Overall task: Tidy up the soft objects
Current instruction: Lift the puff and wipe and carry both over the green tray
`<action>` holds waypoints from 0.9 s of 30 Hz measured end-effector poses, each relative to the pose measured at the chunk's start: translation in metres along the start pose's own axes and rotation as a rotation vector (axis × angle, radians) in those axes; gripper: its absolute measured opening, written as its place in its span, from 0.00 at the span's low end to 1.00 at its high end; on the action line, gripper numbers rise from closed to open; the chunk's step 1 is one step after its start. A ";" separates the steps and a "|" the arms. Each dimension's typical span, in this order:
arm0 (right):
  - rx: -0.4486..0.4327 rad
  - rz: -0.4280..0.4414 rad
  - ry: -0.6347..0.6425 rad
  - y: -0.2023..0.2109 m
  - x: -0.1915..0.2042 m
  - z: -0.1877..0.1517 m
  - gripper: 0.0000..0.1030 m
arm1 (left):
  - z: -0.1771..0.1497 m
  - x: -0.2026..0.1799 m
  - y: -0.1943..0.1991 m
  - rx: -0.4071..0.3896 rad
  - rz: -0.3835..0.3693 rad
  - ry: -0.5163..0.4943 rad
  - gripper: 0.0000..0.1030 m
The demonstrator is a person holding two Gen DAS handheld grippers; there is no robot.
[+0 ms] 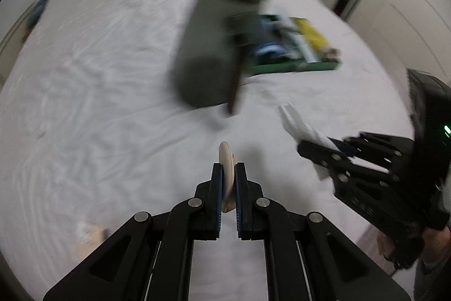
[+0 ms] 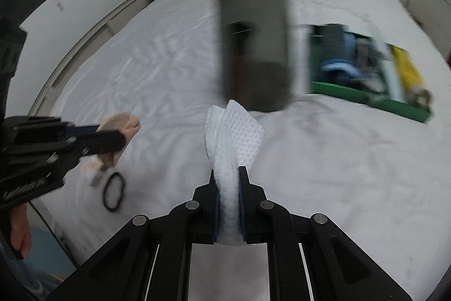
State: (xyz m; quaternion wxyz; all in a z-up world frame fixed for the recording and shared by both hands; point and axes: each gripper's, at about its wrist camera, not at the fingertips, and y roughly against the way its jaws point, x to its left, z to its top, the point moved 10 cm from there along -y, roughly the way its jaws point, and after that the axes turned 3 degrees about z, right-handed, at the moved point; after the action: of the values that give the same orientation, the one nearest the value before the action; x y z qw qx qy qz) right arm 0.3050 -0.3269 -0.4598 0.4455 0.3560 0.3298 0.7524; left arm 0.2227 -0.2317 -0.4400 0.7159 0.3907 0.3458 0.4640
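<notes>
Left gripper: clamped on a round beige powder puff.
Right gripper: pinched on a white textured cloth.
Risk: limp cloth may be snagged on the dark grey open box rim.

Ahead of both tools, the dark upright container and the green tray beside it smear with motion blur; the tray's contents are too blurred to identify.
</notes>
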 end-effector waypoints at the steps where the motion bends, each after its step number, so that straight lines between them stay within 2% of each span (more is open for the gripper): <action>1: -0.007 -0.015 -0.011 0.007 -0.012 0.002 0.10 | 0.009 -0.017 -0.002 -0.005 -0.023 -0.014 0.06; 3: -0.023 -0.055 -0.035 0.020 -0.046 0.010 0.10 | 0.028 -0.044 -0.007 -0.016 -0.064 -0.035 0.06; 7: -0.070 -0.133 -0.059 0.036 -0.110 0.039 0.10 | 0.080 -0.089 -0.023 -0.078 -0.092 -0.050 0.06; 12: -0.124 -0.200 -0.077 0.034 -0.180 0.085 0.10 | 0.148 -0.111 -0.057 -0.131 -0.100 0.010 0.06; 17: -0.137 -0.238 -0.079 0.013 -0.229 0.123 0.10 | 0.219 -0.120 -0.093 -0.171 -0.119 0.069 0.06; 22: -0.129 -0.256 -0.084 -0.025 -0.262 0.156 0.10 | 0.269 -0.131 -0.138 -0.165 -0.106 0.096 0.06; 24: -0.124 -0.262 -0.084 -0.046 -0.271 0.167 0.10 | 0.276 -0.134 -0.151 -0.147 -0.107 0.104 0.06; 27: -0.115 -0.275 -0.085 -0.073 -0.281 0.181 0.10 | 0.288 -0.133 -0.178 -0.132 -0.055 0.104 0.06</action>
State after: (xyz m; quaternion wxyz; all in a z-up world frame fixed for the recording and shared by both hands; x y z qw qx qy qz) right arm 0.5847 -0.5205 -0.4910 0.5774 0.3130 0.3127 0.6862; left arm 0.4956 -0.4718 -0.4479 0.7335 0.3083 0.3618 0.4858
